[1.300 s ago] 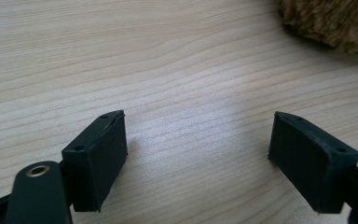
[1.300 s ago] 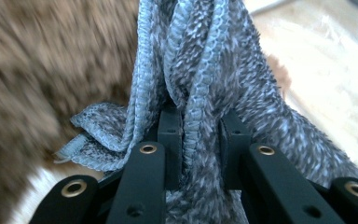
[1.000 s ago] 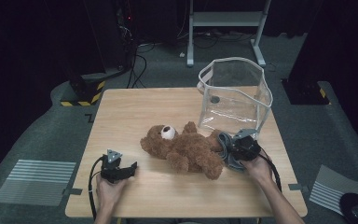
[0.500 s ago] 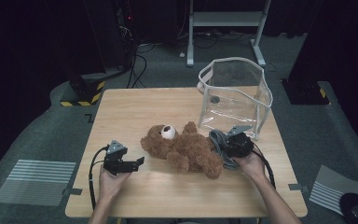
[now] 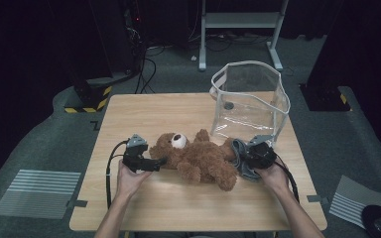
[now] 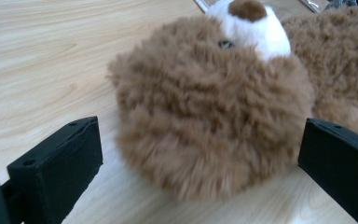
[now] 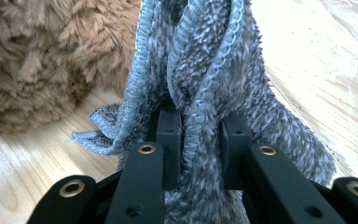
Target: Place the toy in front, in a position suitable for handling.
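Dark floor and equipment stands surround the wooden table (image 5: 188, 111) in the high view, where a brown teddy bear (image 5: 198, 158) lies near a clear bag (image 5: 250, 101); the left gripper (image 5: 151, 162) sits at its head, the right gripper (image 5: 250, 159) at its feet on a grey cloth (image 5: 240, 161). From the left gripper view, the jaws have just been opening and stand wide either side of the bear's head (image 6: 205, 107), not pressing it. From the right gripper view, the jaws pinch the gathered cloth (image 7: 200, 70) beside the bear's fur.
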### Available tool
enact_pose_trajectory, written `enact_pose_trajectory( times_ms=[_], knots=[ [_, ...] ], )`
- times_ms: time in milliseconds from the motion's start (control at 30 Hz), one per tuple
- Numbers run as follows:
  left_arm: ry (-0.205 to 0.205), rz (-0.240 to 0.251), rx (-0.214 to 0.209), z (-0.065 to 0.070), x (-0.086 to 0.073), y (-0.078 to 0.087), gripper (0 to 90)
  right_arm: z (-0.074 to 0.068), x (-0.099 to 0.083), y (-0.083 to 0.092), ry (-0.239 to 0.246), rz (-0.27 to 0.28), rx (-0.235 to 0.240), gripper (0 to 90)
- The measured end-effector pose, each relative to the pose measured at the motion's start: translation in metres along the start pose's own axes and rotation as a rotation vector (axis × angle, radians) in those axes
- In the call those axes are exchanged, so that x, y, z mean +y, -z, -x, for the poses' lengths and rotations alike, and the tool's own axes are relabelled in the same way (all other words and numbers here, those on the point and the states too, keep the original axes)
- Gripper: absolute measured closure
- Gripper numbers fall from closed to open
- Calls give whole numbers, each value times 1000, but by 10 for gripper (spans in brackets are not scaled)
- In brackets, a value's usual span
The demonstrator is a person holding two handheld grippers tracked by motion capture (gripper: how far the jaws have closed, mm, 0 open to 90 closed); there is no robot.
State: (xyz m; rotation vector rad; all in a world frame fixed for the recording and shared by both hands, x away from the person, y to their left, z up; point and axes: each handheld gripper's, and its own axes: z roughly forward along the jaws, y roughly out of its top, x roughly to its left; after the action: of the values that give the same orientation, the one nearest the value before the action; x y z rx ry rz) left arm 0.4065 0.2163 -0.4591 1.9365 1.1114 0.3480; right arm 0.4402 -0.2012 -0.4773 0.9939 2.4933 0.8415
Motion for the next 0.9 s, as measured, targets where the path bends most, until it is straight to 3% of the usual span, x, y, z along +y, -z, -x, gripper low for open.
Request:
enact_pose_trajectory(
  times_ms=[200, 333, 500, 600, 667, 900],
  knots=[
    [19, -4, -12, -2, 5, -14, 0, -1, 1, 4, -3, 19, 5, 743],
    [15, -3, -18, 2, 6, -23, 0, -3, 7, 12, -7, 71, 20, 743],
    [26, -44, -34, 1, 7, -31, 0, -5, 17, 14, -20, 116, 53, 743],
    [14, -79, -44, 5, 6, -39, 0, -8, 23, 8, -15, 105, 78, 743],
    [-12, -91, -26, 9, 4, -41, 3, -11, 25, 3, -2, 88, 91, 743],
    [-57, -105, -27, 15, 0, -36, 231, -17, 21, -1, 9, 67, 109, 746]
  ],
)
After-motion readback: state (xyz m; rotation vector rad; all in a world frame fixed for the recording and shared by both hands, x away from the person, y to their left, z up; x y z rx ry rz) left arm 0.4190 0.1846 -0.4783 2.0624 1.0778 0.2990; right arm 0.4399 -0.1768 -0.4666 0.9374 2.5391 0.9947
